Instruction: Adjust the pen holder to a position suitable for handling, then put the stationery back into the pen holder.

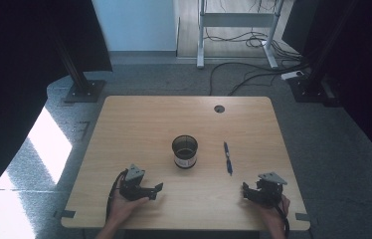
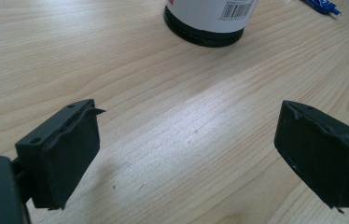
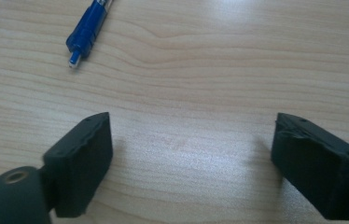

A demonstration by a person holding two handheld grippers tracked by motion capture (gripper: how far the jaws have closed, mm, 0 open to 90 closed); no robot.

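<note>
- Left gripper low over the near-left part of the wooden table, held in the person's left hand. Jaws wide apart, nothing between them.
- Right gripper low over the near-right part, in the right hand. Jaws also spread, nothing between them.
- Black mesh cup with white barcode label stands upright mid-table, ahead of the left gripper, well apart from it.
- Blue pen lies flat just right of the cup, not touching it, tip toward the right gripper.
</note>
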